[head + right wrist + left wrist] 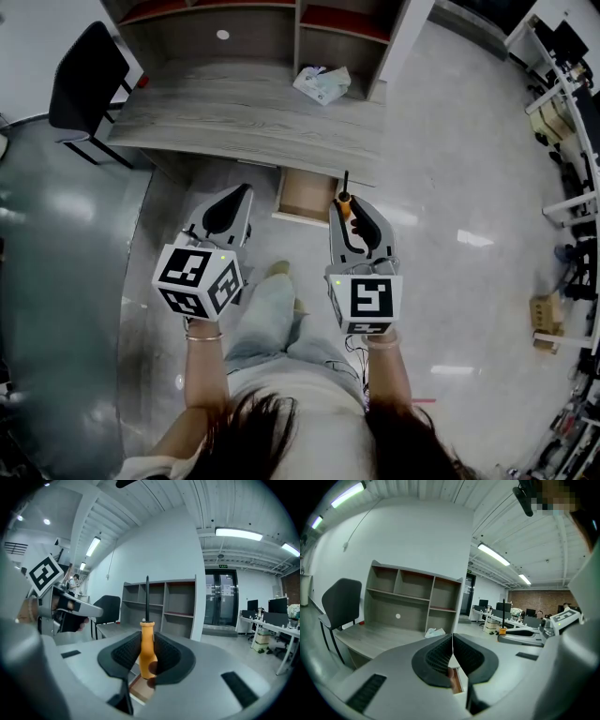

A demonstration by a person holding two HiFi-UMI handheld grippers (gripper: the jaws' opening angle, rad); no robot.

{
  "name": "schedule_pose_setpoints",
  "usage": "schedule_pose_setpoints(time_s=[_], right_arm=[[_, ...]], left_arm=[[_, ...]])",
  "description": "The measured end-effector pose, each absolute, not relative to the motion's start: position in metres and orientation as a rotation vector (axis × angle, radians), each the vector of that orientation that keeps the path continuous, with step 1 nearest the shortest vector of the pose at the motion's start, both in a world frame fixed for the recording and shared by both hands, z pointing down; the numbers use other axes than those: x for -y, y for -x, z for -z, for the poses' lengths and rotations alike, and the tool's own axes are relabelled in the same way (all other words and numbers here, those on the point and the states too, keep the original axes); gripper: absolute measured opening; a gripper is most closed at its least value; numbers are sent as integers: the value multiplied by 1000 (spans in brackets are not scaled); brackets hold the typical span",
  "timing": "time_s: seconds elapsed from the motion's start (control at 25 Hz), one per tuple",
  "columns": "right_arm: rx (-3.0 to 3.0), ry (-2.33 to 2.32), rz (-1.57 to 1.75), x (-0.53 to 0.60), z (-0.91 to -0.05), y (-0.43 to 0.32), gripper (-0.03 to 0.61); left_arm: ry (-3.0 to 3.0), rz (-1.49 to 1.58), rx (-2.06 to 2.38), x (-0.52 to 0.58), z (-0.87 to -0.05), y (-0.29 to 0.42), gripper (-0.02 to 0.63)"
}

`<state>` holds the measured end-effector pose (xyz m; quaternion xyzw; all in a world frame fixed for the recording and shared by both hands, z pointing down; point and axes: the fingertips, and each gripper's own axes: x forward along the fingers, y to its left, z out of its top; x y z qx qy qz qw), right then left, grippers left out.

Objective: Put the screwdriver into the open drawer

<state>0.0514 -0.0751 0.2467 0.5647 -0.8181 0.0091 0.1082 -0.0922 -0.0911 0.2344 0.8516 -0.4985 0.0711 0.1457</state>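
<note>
A screwdriver (147,645) with an orange handle and a black shaft stands upright, and my right gripper (149,657) is shut on its handle. In the head view the screwdriver (344,197) sticks out ahead of the right gripper (352,217), just right of the open drawer (307,195) under the grey desk (244,117). The drawer's wooden inside looks bare. My left gripper (228,208) hangs left of the drawer, its jaws pressed together with nothing between them. In its own view the left gripper (452,659) shows a sliver of the drawer (454,680) below the pads.
A black chair (86,80) stands at the desk's left end. A crumpled white bag (322,83) lies on the desk near the shelf unit (298,25). The person's legs (267,309) are below the drawer. Office clutter lines the right wall (562,187).
</note>
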Motion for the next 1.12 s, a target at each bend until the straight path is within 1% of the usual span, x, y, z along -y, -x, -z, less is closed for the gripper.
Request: schedule_pose_setpoints(time_s=[0.68,1.12], right_arm=[[2317,-1600,-39,145,-308,-34,100],[2253,-1506,-64,183,-359,-19,100]], left_arm=[[-2452,-280,1365,177,-271,116,20],[-2409,-269,1366,218,-294,142,20]])
